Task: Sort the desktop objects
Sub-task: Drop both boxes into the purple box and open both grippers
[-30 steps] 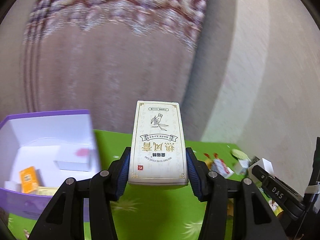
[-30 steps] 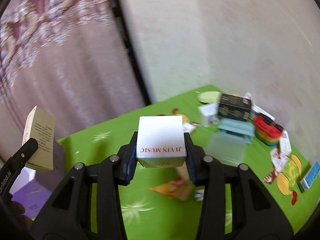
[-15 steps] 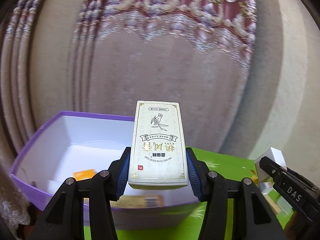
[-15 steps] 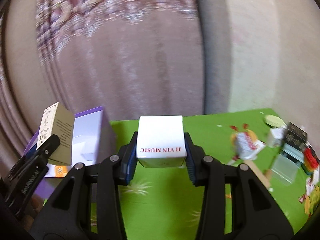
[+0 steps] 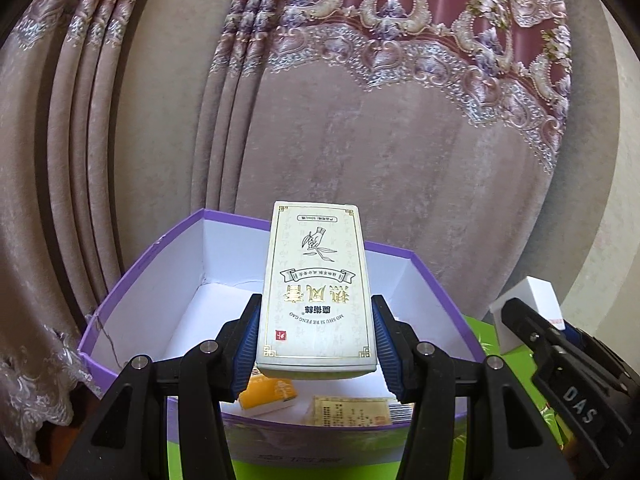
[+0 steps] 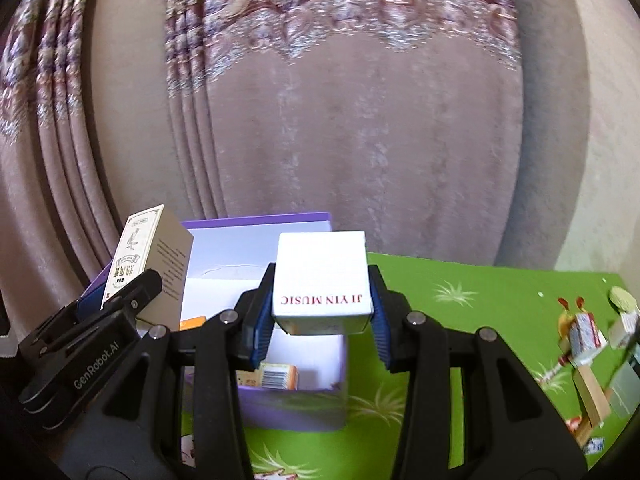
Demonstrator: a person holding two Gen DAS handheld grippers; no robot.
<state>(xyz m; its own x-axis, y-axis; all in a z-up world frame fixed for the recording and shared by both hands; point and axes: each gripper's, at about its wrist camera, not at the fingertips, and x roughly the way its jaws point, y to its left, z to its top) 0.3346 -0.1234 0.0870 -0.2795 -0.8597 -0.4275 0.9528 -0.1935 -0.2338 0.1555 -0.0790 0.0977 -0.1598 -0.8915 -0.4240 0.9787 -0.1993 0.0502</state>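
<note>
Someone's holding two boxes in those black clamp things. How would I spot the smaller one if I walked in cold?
Find the green tablecloth in front of the curtain, then the open purple box at its left end. Above that box's near right corner, the right gripper clamps a white cube box. It is plain white with red "JI YIN MUSIC" lettering, unlike the taller cream box with gold trim in the left gripper.

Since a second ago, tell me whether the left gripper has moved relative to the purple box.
Yes. The left gripper, shut on the cream carton, has swung left: the purple box, earlier off to its left, now sits directly behind and below it.
</note>
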